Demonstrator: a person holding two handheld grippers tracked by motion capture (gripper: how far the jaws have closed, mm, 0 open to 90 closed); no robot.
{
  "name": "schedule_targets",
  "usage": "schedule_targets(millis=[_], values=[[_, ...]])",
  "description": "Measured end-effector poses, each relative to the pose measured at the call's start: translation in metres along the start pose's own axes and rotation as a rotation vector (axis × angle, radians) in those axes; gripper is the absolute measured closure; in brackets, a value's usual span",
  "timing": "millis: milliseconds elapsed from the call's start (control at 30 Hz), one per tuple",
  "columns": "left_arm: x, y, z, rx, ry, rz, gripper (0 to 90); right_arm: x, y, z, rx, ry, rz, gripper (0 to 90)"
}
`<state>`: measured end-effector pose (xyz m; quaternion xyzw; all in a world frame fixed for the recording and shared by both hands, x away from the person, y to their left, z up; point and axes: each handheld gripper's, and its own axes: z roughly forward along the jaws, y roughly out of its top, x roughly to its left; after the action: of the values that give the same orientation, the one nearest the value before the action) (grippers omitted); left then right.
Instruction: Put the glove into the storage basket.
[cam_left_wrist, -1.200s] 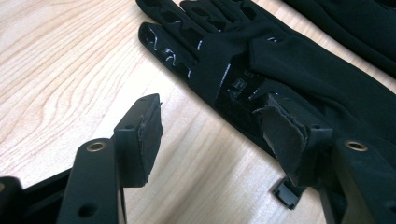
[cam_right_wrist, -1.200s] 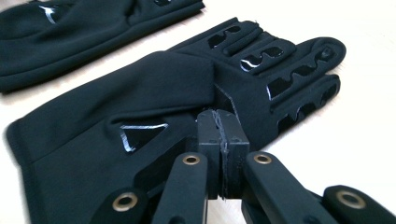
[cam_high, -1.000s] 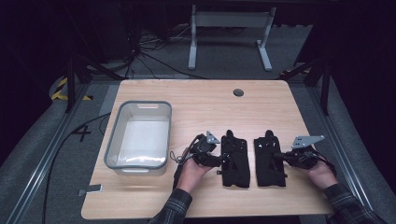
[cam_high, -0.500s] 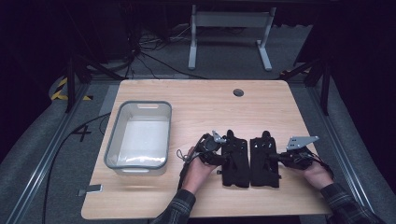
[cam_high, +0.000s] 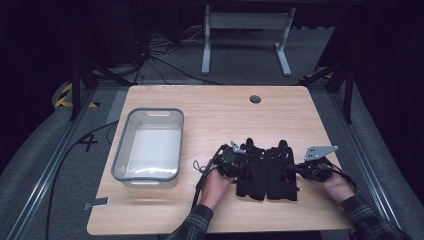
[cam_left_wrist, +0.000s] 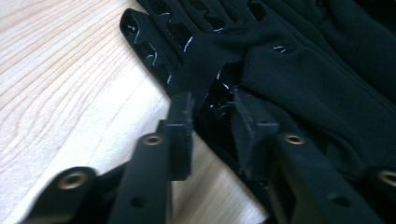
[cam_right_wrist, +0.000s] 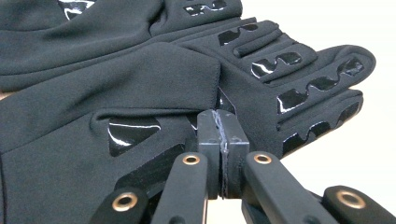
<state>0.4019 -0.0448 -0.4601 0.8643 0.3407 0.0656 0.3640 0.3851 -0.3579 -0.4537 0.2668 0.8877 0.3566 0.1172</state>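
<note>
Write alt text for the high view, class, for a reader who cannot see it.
Two hand-held grippers, left gripper and right gripper, meet a pair of black gloves lying side by side on a wooden table. A clear plastic bin sits to their left.

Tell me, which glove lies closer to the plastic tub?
The left glove, beside the left tool. It lies between the clear tub and the right glove, which sits farther toward the table's right edge.

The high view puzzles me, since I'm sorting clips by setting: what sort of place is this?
Probably a lab or recording workspace: a wooden table stands on grey carpet amid loose floor cables, with hazard tape at the left and a metal stand behind.
</note>
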Motion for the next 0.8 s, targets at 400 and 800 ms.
schedule_targets(millis=[400,800], values=[[0.008,0.002,-0.011,-0.085,-0.084,-0.129,87.4,-0.001,0.000,-0.003,-0.013,0.007,0.007,89.4],[0.014,0.008,-0.028,-0.197,-0.166,-0.176,87.4,-0.005,-0.008,-0.012,-0.004,-0.006,0.032,89.4]])
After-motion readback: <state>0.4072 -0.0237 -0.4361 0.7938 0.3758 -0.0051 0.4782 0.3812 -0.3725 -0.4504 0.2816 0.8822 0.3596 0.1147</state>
